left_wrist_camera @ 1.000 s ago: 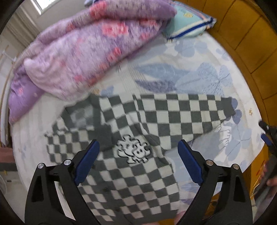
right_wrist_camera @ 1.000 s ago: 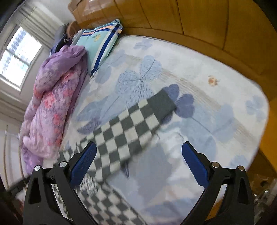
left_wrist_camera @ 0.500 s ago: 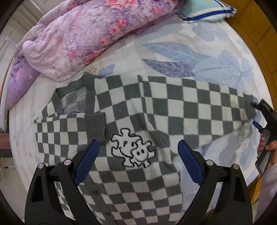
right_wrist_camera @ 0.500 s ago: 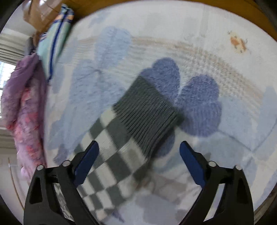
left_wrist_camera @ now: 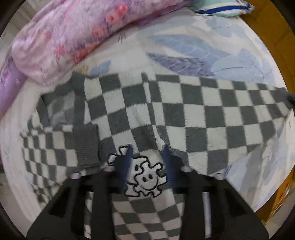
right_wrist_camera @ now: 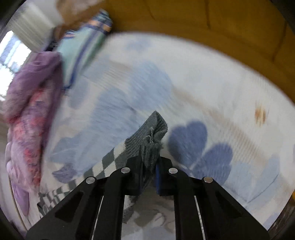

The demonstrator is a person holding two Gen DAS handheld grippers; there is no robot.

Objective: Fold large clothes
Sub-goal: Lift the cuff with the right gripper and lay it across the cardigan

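Observation:
A grey-and-white checkered sweater [left_wrist_camera: 184, 114] lies spread on the bed, one sleeve stretched out to the right. My left gripper [left_wrist_camera: 147, 153] points straight down onto its chest just above the embroidered smiley patch [left_wrist_camera: 145, 177]. Its jaws are closing, and a ridge of fabric is bunched between the blue pads. In the right wrist view my right gripper [right_wrist_camera: 149, 162] has its jaws closing on the grey ribbed cuff [right_wrist_camera: 147, 134], which sticks up beyond the fingertips. The checkered sleeve [right_wrist_camera: 108, 162] trails off to the lower left.
A purple floral quilt [left_wrist_camera: 64, 40] is heaped along the far left of the bed, close to the sweater's collar. A striped pillow [left_wrist_camera: 221, 7] lies at the far end. A wooden bed frame [right_wrist_camera: 221, 27] borders the leaf-print sheet [left_wrist_camera: 184, 46] on the right.
The left gripper dropped onto the sweater and its wide jaws narrowed around fabric by the patch. The right gripper reached the sleeve end, closed on the cuff and raised it off the sheet.

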